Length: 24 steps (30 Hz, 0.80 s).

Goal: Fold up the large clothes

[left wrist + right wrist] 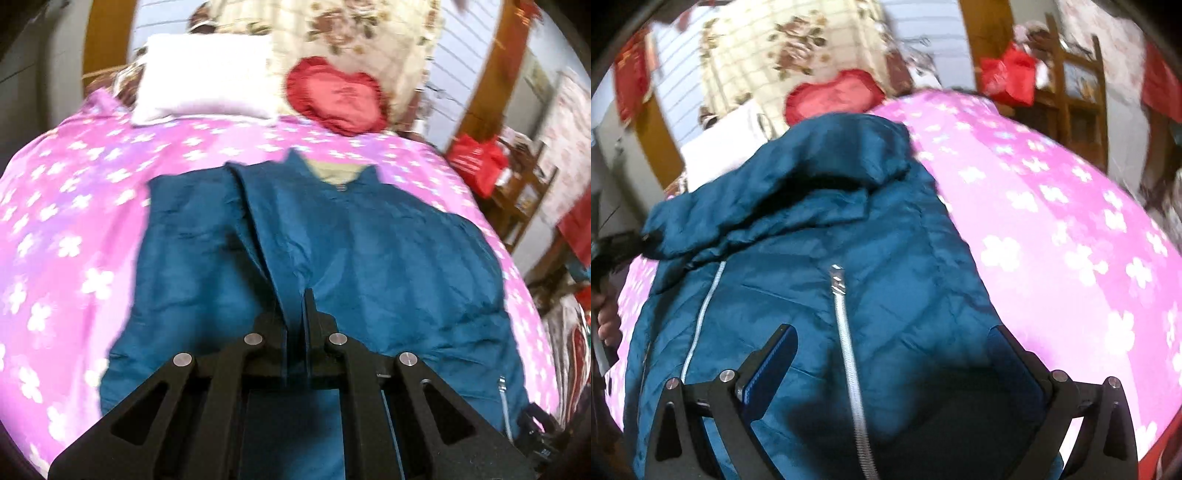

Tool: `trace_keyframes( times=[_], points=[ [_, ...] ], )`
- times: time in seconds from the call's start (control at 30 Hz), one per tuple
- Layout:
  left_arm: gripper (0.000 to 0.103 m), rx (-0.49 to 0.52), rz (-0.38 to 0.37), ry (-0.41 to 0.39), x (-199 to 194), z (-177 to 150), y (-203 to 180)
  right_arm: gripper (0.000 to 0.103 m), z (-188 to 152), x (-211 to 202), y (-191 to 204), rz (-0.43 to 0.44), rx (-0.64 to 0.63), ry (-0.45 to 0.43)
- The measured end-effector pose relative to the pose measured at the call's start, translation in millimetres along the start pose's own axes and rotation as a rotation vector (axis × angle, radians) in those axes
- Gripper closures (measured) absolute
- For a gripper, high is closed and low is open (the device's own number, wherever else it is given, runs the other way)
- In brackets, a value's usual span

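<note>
A large teal quilted jacket (pixel 369 258) lies on a bed with a pink flowered cover (pixel 74 221). Its left part is folded over the middle, and the collar with a beige lining points to the pillows. My left gripper (pixel 295 314) is shut on a fold of the jacket near its hem. In the right wrist view the jacket (pixel 812 240) shows silver zips (pixel 846 332) and a bunched sleeve on top. My right gripper (pixel 890 354) is open, its fingers (pixel 775 365) wide apart just above the jacket's lower front.
A white pillow (pixel 207 77), a red heart cushion (pixel 336 99) and a floral pillow (pixel 369 40) lie at the head of the bed. A wooden shelf with a red bag (pixel 476 162) stands right of the bed. The pink cover (pixel 1052 221) extends right of the jacket.
</note>
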<state>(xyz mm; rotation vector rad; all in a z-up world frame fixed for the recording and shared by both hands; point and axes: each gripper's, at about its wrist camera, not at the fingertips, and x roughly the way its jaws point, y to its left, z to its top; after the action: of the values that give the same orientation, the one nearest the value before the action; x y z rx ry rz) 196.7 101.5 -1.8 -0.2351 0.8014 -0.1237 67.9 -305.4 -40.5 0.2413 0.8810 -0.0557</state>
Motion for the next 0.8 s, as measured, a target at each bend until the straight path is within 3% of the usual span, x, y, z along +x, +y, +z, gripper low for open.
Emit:
trace_keyframes(
  times=[0.07,0.17,0.23,0.3,0.33,0.47,0.53,0.6,0.63,0.67,0.73,0.8],
  points=[
    [0.098,-0.022,0.018,0.014,8,-1,13,0.000,0,4,2,-0.016,-0.011,0.014],
    [0.092,-0.057,-0.015,0.039,20,-7,24,0.000,-2,6,8,-0.024,-0.045,0.015],
    [0.080,-0.087,-0.030,0.048,25,-8,29,0.000,-3,6,11,-0.034,-0.060,0.016],
    [0.055,-0.129,-0.031,0.036,23,-10,41,0.000,-7,2,9,-0.027,-0.064,0.008],
    [0.053,-0.150,-0.027,0.015,18,-11,47,0.000,-8,2,10,-0.025,-0.064,0.004],
    [0.052,-0.238,0.019,-0.132,-13,-4,62,0.000,-5,-12,9,-0.028,-0.039,-0.065],
    [0.052,-0.246,0.022,-0.185,-23,4,54,0.001,5,-29,8,-0.028,-0.021,-0.184],
    [0.052,-0.205,0.004,-0.211,-22,13,31,0.012,23,-34,12,-0.036,-0.049,-0.239],
    [0.052,-0.184,-0.006,-0.207,-17,17,22,0.030,32,-32,15,-0.041,-0.069,-0.238],
    [0.052,-0.157,-0.008,-0.195,-10,19,11,0.038,49,-24,20,-0.045,-0.106,-0.223],
    [0.053,-0.098,0.018,-0.151,14,22,-9,0.038,81,-8,26,-0.012,-0.138,-0.208],
    [0.072,-0.064,0.062,-0.072,44,21,-18,0.038,115,11,32,-0.013,-0.144,-0.198]
  ],
)
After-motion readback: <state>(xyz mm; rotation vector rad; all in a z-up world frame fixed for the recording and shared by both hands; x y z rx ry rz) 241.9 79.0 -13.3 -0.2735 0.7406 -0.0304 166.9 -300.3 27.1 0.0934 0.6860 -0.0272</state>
